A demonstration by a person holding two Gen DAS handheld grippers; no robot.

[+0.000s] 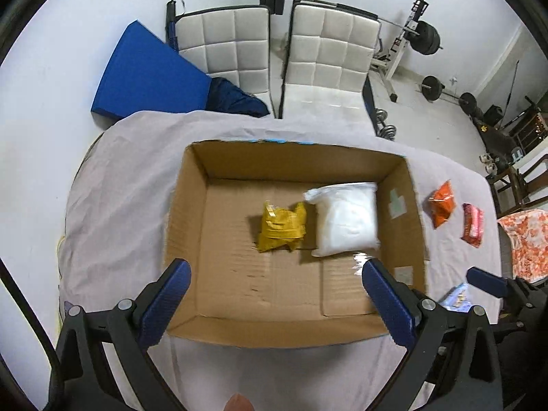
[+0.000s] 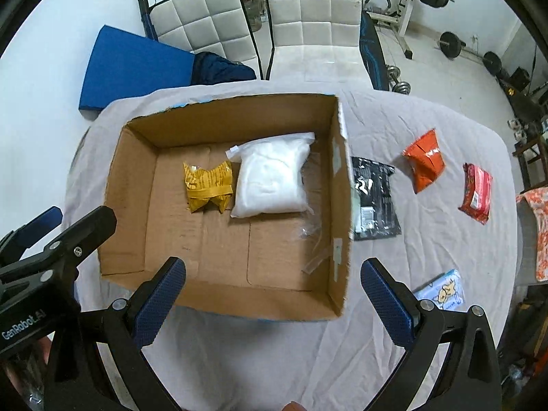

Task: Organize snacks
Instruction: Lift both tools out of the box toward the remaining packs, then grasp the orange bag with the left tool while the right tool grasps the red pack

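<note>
Left tool (image 1: 275,279) is seen released, jaws spread wide, nothing between them, held above the near part of the cardboard box (image 1: 185,239). Right tool (image 2: 272,275) is likewise spread wide w/ nothing gripped, held over the box's near right corner; one blue finger is over the box floor, the other over the cloth.

Desk is covered w/ a pale grey cloth (image 2: 428,257), wrinkled. The open box (image 2: 130,205) is set on the cloth, left of centre in the right wrist view.

Inside the box, a white bag (image 2: 270,179) is laid flat toward the right-rear part of the floor. A crumpled yellow packet (image 2: 207,186) is found just beside it on the left, touching or nearly so; which one cannot be told. A clear plastic strip (image 2: 313,250) is seen along the box's right wall, partly blurred.

Outside the box, on the cloth to the right: a black pouch (image 2: 375,198) lies flat just beside the box wall. An orange packet (image 2: 424,161) is set further right, apart from it. A red packet (image 2: 476,188) is near the desk's right edge. A light blue packet (image 2: 443,291) w/ a cartoon print is nearest the right tool, partly hidden by its finger.

Beyond the desk, two white padded chairs (image 2: 308,17) and weight equipment are visible.
</note>
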